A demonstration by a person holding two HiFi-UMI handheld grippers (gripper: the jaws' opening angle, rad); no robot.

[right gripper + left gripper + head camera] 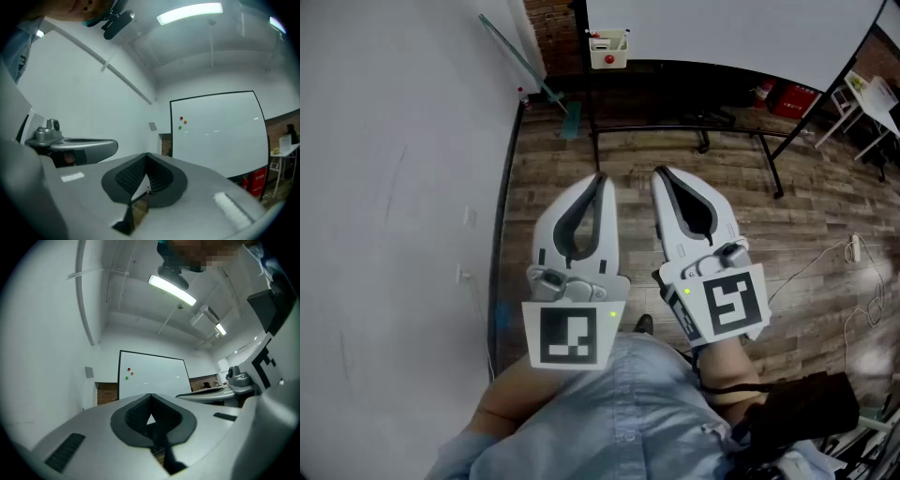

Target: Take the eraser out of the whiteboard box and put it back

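In the head view we see both tongs side by side at centre frame, over a plank floor (675, 178). The left gripper (600, 180) and the right gripper (659, 173) each have their jaws together with nothing between them.

Only this view shows the whiteboard box (608, 49). It is small, at top centre, hanging on the lower edge of the whiteboard (741, 28), well apart from both tips. Something red shows on its front. We cannot tell whether that is the eraser, nor which way the eraser lies.

Only the gripper views show the coloured magnets (129, 373) on the board and the ceiling lamp (172, 290).

A white wall (394, 187) fills the left of the frame. The board's dark stand (694, 131) crosses the floor ahead, and a cable (853, 248) lies at right.
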